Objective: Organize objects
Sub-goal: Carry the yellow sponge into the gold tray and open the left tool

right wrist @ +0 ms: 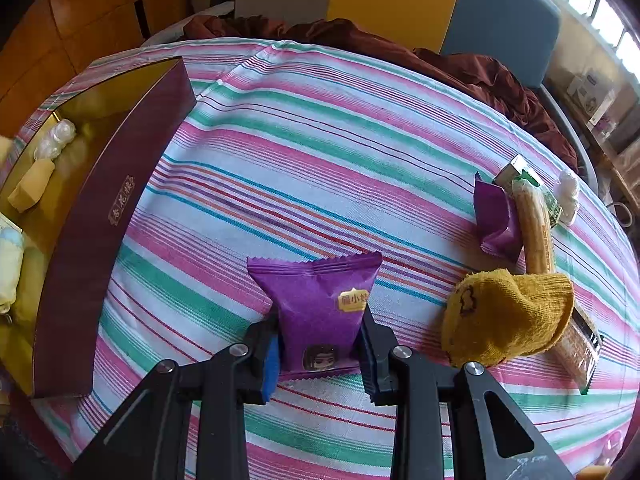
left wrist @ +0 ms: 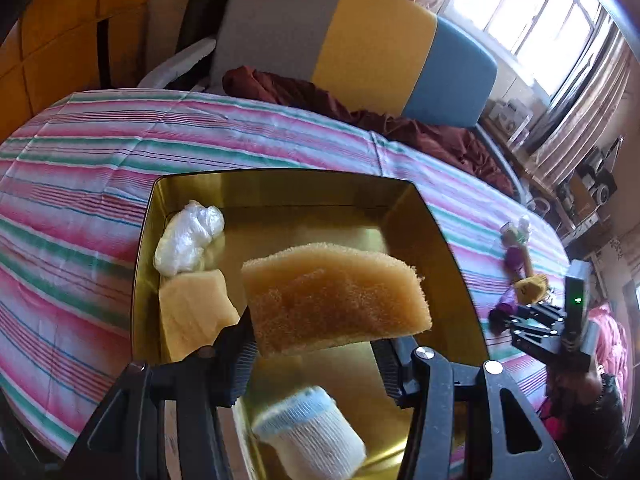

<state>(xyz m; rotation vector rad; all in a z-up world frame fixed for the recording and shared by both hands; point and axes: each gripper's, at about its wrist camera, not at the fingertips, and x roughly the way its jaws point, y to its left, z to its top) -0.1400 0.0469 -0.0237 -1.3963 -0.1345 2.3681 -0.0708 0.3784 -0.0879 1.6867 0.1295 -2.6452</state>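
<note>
The left gripper is holding a tan sponge between its half-closed fingers above the gold-lined box, so it should lower it into the free middle space before opening. The right gripper is squeezing a purple snack packet tightly, just above the striped bedcover. A window is lighting the bedroom.

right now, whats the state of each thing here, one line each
left gripper: shut on the sponge, held over the box
right gripper: shut on a purple packet, on the bedspread
box: open, lid off
plastic wad: in the box
yellow block: in the box
white sock roll: in the box
yellow sock: still out on the bed
</note>
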